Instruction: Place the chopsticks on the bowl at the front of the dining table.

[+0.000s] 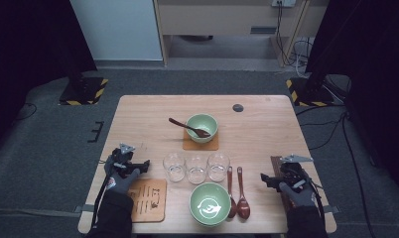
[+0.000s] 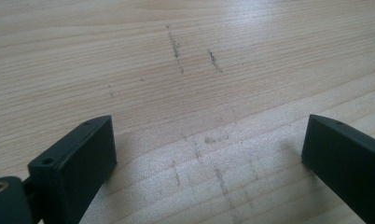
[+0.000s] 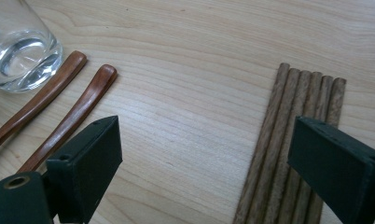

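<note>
My left gripper (image 1: 138,166) rests open near the table's left edge, above a bare patch of pale wood with faint pencil marks (image 2: 209,135). My right gripper (image 1: 267,179) hovers open near the right edge; in its own view (image 3: 204,135) one jaw sits over a bundle of brown chopsticks (image 3: 288,140) (image 1: 275,163). Two wooden spoons (image 3: 78,112) (image 1: 242,196) lie side by side left of it, beside a clear glass (image 3: 17,46). Three glasses (image 1: 197,169) stand in a row mid-table. A green bowl (image 1: 210,203) sits at the front.
A second green bowl (image 1: 202,126) with a wooden spoon (image 1: 185,125) in it stands on a wooden coaster (image 1: 201,145) at mid-table. Another coaster (image 1: 148,200) with dark markings lies front left. A grey round cap (image 1: 237,107) is set in the far tabletop.
</note>
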Demonstrator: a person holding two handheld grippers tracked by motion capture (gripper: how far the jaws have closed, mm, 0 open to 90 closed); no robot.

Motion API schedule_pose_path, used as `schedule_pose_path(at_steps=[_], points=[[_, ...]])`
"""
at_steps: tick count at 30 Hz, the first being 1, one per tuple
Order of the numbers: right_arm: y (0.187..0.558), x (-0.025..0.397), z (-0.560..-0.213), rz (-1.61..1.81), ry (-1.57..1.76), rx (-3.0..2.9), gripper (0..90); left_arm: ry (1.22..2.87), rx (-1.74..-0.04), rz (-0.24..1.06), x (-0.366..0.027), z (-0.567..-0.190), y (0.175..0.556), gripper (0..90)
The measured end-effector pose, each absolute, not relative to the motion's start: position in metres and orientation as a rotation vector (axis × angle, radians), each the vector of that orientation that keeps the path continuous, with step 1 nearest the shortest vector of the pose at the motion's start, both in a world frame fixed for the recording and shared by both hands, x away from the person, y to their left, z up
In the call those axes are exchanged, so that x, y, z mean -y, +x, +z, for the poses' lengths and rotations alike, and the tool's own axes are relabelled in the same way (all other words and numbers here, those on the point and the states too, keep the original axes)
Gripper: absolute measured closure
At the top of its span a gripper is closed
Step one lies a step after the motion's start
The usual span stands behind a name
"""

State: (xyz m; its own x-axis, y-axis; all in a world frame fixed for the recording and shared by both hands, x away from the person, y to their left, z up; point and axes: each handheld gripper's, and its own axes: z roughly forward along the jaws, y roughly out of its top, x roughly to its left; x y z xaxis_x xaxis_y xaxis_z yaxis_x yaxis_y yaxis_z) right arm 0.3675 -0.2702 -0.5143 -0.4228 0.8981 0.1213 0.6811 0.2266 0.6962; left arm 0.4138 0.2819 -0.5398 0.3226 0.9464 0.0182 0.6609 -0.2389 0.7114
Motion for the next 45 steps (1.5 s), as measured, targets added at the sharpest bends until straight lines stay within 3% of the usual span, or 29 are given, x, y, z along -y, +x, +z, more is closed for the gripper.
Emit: schedule_pose_path(at_steps=[14, 45], points=[[0.369, 0.267, -0.520, 1.032, 1.486, -2.255, 14.6, 1.988, -1.412, 0.611, -0.282, -0.540, 0.414, 2.1], [0.370, 0.263, -0.525, 0.959, 1.482, -2.285, 15.8, 1.988, -1.412, 0.611, -0.282, -0.540, 0.414, 2.0]])
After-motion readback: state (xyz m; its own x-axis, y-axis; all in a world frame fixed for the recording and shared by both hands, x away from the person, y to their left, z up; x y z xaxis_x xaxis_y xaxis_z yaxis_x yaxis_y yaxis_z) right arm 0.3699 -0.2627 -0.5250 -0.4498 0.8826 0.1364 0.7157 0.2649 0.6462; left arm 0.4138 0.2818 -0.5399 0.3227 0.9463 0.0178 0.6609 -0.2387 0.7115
